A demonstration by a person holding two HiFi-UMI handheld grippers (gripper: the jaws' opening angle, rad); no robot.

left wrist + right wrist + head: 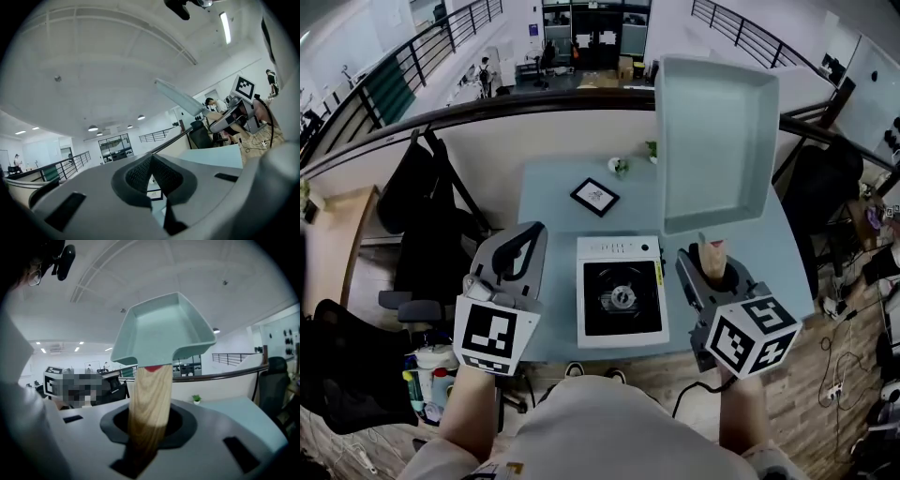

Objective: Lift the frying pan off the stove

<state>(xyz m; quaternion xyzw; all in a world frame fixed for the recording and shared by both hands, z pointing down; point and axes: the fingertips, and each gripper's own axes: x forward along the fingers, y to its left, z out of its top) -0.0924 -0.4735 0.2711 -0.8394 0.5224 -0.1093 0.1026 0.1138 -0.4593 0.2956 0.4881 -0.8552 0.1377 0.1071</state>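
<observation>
The left gripper (525, 246) hovers over the left edge of the pale blue table (548, 202), just left of the stove. In the left gripper view its ribbed pads (140, 172) meet at the tips with nothing between them, so this claw is closed and empty.

The portable gas stove (620, 291) sits at the table's near edge between the two grippers. Its black top and burner are bare. Behind it lie a small black picture frame (594, 197) and, further back, a little potted plant (619, 166).

The frying pan (712, 141), square and pale green, is up in the air to the right of the stove and well clear of it, standing high over the table's right rear part. Its wooden handle (149, 394) runs straight down into the right gripper (149, 420), whose jaws are clamped on the handle's lower end. The pan body stands directly above the claw.
</observation>
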